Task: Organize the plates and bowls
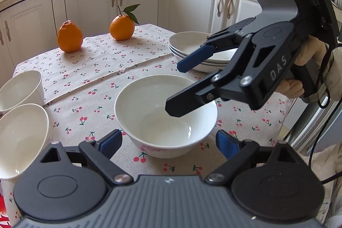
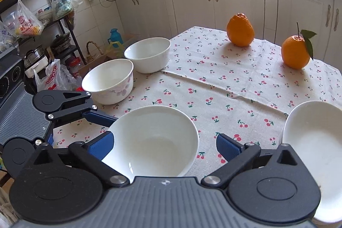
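- The table [image 1: 136, 52] is covered by a cherry-print cloth, and all the crockery is set out on it.
- A stack of three shallow plates [image 1: 188, 46] is seen on the right side of the table, well apart from the bowls on the left.
- Three white bowls are counted: the near bowl [image 1: 164, 114] in the middle, and two more bowls [image 2: 128, 69] side by side at the table's left edge.
- Two oranges [image 1: 96, 33] are counted at the far end, well clear of the work.
- The right gripper [image 1: 173, 89] is held over the near bowl with its jaws spread wide; one finger hangs over the bowl's hollow and the other above its far rim, and nothing is pressed between them.
- The left gripper [image 1: 168, 142] is likewise held wide apart, its blue pads flanking the near bowl without touching it.
- The step in hand is judged to be the regrasping or release of the near bowl, so that it can be nested with the other two.
- For a sound grip, the rim should be taken squarely between the pads, with one finger inside the wall and one outside, before any lift is made.
- The bowl should be kept level and lowered straight into its neighbour, since glazed porcelain is likely to slip.
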`<state>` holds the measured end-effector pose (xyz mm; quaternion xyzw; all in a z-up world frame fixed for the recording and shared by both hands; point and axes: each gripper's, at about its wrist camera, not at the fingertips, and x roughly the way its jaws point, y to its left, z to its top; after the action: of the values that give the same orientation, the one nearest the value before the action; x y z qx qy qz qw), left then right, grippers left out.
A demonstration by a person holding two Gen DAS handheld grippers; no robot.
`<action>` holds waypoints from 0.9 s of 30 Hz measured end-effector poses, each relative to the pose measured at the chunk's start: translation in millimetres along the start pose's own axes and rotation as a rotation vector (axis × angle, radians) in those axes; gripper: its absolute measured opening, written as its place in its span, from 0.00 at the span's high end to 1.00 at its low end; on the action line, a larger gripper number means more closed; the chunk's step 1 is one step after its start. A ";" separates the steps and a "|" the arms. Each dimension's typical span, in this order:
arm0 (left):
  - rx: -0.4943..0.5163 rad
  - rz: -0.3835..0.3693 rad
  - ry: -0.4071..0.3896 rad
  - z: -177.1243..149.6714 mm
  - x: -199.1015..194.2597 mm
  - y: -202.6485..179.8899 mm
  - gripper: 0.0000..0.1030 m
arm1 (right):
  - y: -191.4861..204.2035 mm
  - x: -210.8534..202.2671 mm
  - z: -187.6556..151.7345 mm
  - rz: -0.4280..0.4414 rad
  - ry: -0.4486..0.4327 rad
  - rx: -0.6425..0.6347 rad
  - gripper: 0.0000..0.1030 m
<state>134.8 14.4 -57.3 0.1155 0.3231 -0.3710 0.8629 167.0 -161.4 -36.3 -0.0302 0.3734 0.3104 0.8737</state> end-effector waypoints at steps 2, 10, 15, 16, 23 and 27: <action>-0.017 0.009 -0.005 -2.9 -6.0 1.2 0.08 | 3.3 -2.2 2.4 -0.012 -0.010 -0.010 0.00; -0.006 0.099 -0.023 -17.6 -43.5 -2.8 0.03 | 26.5 -4.6 12.2 -0.124 -0.049 -0.105 0.00; -0.039 0.171 -0.034 -23.0 -69.6 9.4 0.03 | 43.4 -1.6 16.0 -0.143 -0.056 -0.144 0.00; -0.046 0.187 -0.037 -23.3 -74.6 13.8 0.03 | 46.9 0.1 17.2 -0.146 -0.052 -0.152 0.00; -0.092 0.339 -0.046 -19.7 -97.3 64.8 0.03 | 73.7 17.5 29.3 -0.127 -0.032 -0.221 0.00; -0.157 0.366 -0.057 -15.4 -95.5 99.6 0.03 | 92.3 32.8 35.7 -0.102 -0.019 -0.267 0.00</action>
<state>149.5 144.7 -11.7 0.0941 0.2999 -0.1850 0.9311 154.8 -59.8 -16.0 -0.1623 0.3186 0.3130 0.8799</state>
